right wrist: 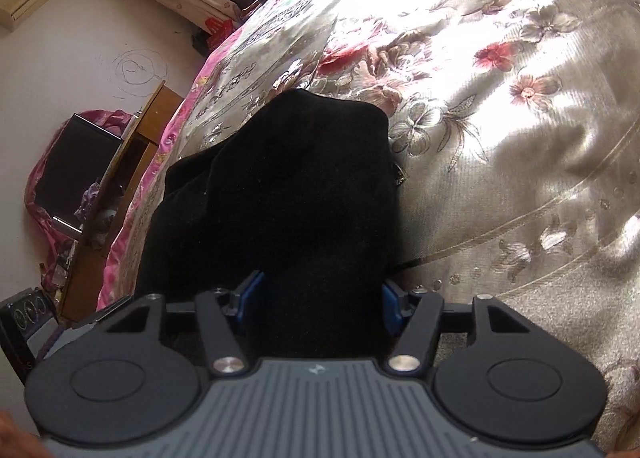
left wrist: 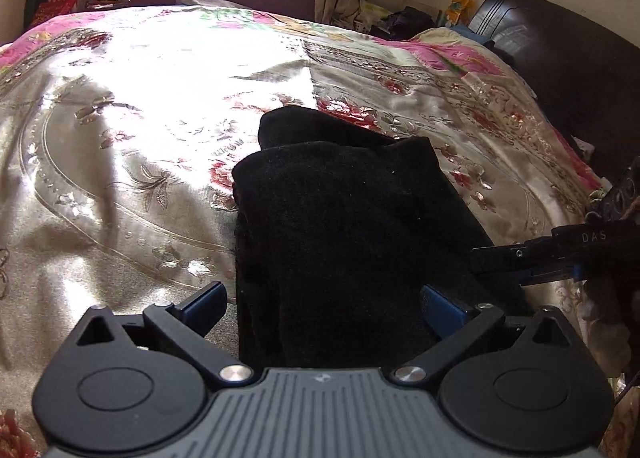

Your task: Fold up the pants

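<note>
Left wrist view: my left gripper [left wrist: 322, 308] has its fingers spread wide, the black pants [left wrist: 348, 226] lying folded in a bundle between them on the floral bedspread [left wrist: 120, 130]. My right gripper [right wrist: 320, 304] (its camera tilted) also has its fingers apart, straddling the pants [right wrist: 288, 194] without pinching them. Its black body [left wrist: 560, 254] pokes in from the right.

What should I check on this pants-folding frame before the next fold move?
1. Black pants lie on the floral bedspread: ok.
2. Left gripper open, fabric between its fingers: ok.
3. Right gripper straddles the pants' near end: ok; whether it pinches them: cannot tell.
4. Layers aligned: not ok, the upper layer sits skewed over the lower one.
5. Bedspread beyond the pants free of other items: ok.
</note>
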Action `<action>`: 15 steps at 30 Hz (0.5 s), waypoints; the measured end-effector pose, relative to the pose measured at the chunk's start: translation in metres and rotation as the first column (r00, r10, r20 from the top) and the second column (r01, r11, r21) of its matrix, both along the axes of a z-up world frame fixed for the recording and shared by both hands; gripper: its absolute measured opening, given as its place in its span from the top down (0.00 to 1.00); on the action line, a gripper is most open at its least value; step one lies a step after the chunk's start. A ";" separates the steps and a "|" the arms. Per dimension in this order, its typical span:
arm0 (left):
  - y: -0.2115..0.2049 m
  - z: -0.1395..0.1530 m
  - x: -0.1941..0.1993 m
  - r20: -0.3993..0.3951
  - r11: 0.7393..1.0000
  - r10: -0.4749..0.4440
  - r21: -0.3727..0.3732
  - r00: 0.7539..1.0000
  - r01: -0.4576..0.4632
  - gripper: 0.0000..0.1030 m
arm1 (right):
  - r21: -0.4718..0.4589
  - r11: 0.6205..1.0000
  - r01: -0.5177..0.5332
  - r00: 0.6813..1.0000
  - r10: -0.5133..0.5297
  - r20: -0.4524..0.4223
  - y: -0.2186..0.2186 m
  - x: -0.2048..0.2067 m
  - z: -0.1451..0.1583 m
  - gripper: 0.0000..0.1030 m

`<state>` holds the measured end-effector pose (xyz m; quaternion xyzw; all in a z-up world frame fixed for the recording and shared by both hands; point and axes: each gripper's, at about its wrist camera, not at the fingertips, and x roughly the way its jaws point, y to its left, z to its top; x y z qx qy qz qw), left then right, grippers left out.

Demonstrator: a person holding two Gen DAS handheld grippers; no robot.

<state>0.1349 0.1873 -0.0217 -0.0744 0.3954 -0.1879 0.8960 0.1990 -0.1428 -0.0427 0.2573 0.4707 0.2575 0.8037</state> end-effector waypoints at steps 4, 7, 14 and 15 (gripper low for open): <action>0.002 -0.010 0.006 -0.018 0.999 -0.027 -0.046 0.999 0.026 0.00 | -0.002 0.999 -0.054 0.999 0.054 0.004 0.002 0.005 -0.006 0.39; -0.013 -0.011 0.013 0.009 0.999 -0.028 -0.023 1.000 0.028 0.00 | 0.012 0.999 -0.043 0.999 0.043 0.002 0.015 0.014 -0.008 0.40; -0.004 0.014 -0.003 0.093 0.997 0.019 -0.070 0.996 -0.012 0.00 | -0.013 0.996 -0.086 0.994 0.087 0.072 0.043 0.007 0.037 0.78; 0.000 0.019 -0.006 0.105 0.997 0.037 -0.076 0.994 -0.029 0.00 | -0.010 0.996 -0.094 0.993 0.095 0.076 0.048 0.007 0.041 0.78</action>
